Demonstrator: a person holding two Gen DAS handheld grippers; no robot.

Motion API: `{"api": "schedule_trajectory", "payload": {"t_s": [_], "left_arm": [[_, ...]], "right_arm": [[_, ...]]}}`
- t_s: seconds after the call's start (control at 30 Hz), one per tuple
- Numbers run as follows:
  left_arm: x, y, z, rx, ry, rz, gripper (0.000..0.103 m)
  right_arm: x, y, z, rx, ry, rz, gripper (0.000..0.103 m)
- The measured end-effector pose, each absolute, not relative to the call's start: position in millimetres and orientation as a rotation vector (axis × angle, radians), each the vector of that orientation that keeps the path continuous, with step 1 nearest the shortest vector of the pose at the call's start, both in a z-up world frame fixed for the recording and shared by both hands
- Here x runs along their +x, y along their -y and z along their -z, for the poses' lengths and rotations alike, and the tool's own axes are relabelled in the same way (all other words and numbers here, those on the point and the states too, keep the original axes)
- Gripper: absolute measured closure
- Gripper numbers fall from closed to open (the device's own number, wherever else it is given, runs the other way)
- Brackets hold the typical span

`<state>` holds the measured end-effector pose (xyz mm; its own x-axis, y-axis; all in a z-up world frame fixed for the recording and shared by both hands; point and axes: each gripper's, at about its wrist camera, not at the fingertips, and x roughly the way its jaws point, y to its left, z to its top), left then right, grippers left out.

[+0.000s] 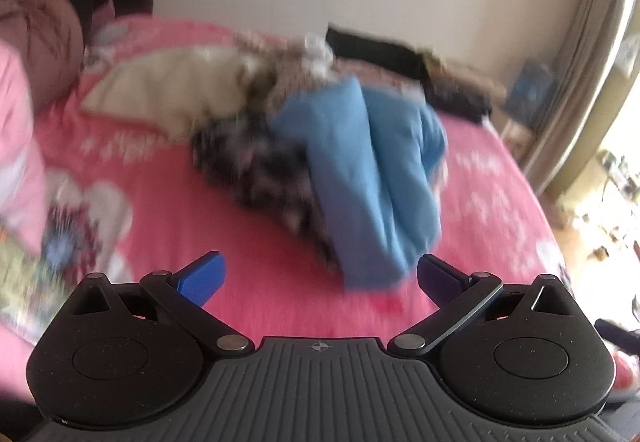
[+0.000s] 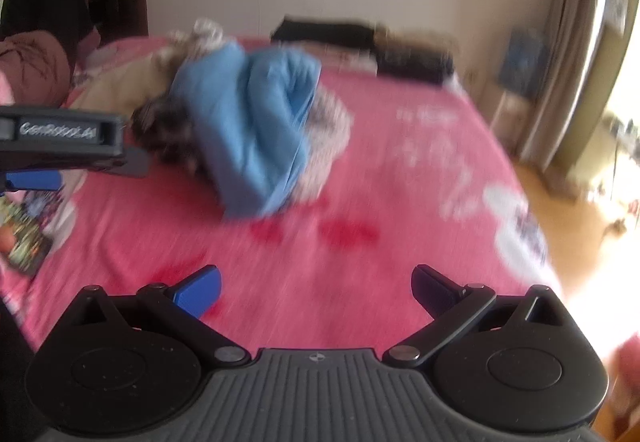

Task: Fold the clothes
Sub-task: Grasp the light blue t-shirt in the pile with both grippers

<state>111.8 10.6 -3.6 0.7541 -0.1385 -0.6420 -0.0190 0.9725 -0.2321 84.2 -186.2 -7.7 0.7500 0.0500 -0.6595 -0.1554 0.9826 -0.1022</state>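
Nearest to me: left gripper [image 1: 320, 280], its blue fingers [image 1: 202, 282] spread wide with nothing between them, hovering low over the pink bed [image 1: 160, 178].
Right gripper [image 2: 316, 284]: fingers equally wide apart and empty, above bare pink sheet.
Clothes: a heap near the middle of the bed, well back from the right gripper; a blue garment [image 1: 360, 178] is draped on top, with its near edge just ahead of the left fingers.
Under the blue: a dark checked garment [image 1: 248, 162] and a pale patterned piece [image 2: 328, 130]; blur hides their shapes.
Further back: a cream cloth [image 1: 168, 90] and black clothes [image 1: 372, 46] near the wall.
Sharpness: both views are smeared, so hems and corners are not readable.
How I would do this step: I judge the blue garment is next. Pinch only its top layer at the near edge, one gripper per corner, lift it clear of the heap, then spread it flat on open sheet before folding.
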Motion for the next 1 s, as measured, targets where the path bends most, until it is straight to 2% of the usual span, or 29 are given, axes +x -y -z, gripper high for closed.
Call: {"api": "schedule_trajectory", "payload": {"t_s": [0.27, 0.33, 0.43, 0.47, 0.5, 0.53, 0.6, 0.73, 0.77, 0.8, 0.87, 0.9, 1.0], "left_arm": [[192.1, -1.4, 9.1, -0.064, -0.532, -0.010, 0.001], [212.1, 1.2, 17.4, -0.028, -0.512, -0.011, 0.004], [231.3, 6.5, 22.8, 0.016, -0.499, -0.002, 0.016], [236.1, 8.1, 25.9, 0.027, -0.498, 0.008, 0.025], [240.8, 9.7, 29.0, 0.039, -0.497, 0.017, 0.030], [245.5, 11.3, 32.1, 0.051, -0.497, 0.027, 0.031], [249.2, 16.8, 37.3, 0.072, -0.475, 0.045, 0.041], [248.4, 27.2, 42.4, 0.123, -0.439, 0.070, 0.053], [247.1, 29.7, 42.5, 0.133, -0.433, 0.073, 0.062], [245.9, 31.4, 41.8, 0.134, -0.437, 0.079, 0.071], [243.0, 33.3, 39.9, 0.123, -0.444, 0.082, 0.081], [240.4, 32.6, 38.4, 0.109, -0.448, 0.086, 0.087], [228.7, 29.4, 30.3, 0.064, -0.456, 0.093, 0.094]], "right_arm": [[198.1, 183.2, -8.6, -0.125, -0.518, -0.180, 0.001], [226.1, 174.9, -7.4, -0.121, -0.486, -0.209, 0.001], [264.7, 161.4, -1.3, -0.124, -0.460, -0.246, 0.004], [276.1, 156.9, 2.4, -0.126, -0.462, -0.256, 0.007], [287.2, 152.4, 6.7, -0.126, -0.464, -0.267, 0.009], [295.8, 147.7, 11.0, -0.126, -0.466, -0.277, 0.015], [310.4, 138.8, 20.1, -0.131, -0.475, -0.297, 0.023], [319.5, 137.7, 28.3, -0.104, -0.508, -0.332, 0.044], [319.7, 139.1, 28.7, -0.091, -0.515, -0.341, 0.053], [319.9, 140.4, 29.1, -0.078, -0.522, -0.350, 0.057], [320.3, 143.2, 29.9, -0.051, -0.535, -0.369, 0.073], [320.5, 144.6, 30.4, -0.038, -0.542, -0.378, 0.074], [312.1, 152.6, 26.5, 0.000, -0.540, -0.391, 0.080]]}}
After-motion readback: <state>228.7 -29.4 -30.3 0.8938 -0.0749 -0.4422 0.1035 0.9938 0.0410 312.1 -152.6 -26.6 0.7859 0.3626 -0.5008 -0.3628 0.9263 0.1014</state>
